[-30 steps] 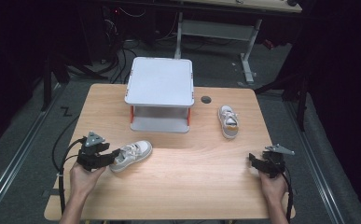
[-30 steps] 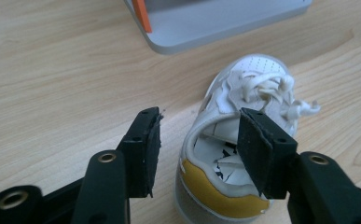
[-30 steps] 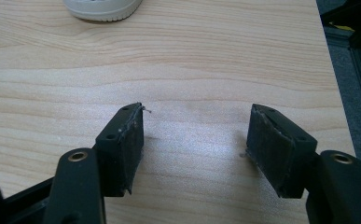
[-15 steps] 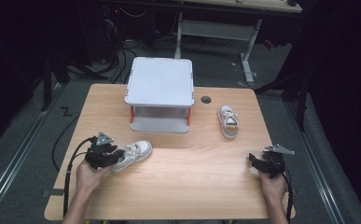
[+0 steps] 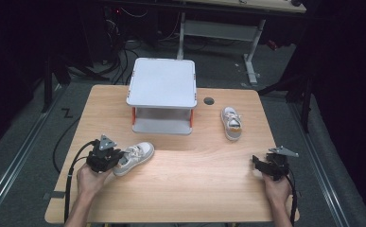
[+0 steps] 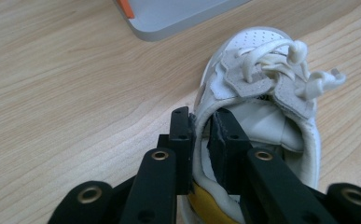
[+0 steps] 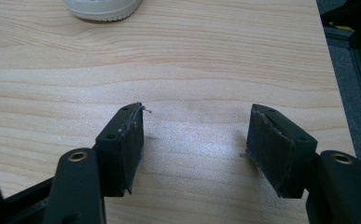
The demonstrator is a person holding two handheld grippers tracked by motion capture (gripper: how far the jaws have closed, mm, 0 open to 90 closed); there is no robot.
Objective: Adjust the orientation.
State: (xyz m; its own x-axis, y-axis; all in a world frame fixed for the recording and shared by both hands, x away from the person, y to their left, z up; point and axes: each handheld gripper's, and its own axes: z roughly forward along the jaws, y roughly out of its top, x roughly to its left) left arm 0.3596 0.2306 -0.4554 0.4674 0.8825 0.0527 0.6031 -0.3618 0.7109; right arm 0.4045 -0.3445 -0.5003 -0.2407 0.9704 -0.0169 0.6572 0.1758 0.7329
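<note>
Your left gripper (image 5: 108,158) has just been closing and now pinches the heel collar of the near sneaker (image 5: 134,158) — one jaw outside, one inside the opening. There's a dark word under the laces, too small and half covered to read; no other brand visible. The shoe lies at front-left of the table (image 5: 204,189), long axis diagonal, toe pointing up-right toward the white stand (image 5: 162,92). Your right gripper (image 5: 268,165) rests front-right, jaws wide apart w/ nothing between. A second sneaker (image 5: 231,123) sits right of the stand.
</note>
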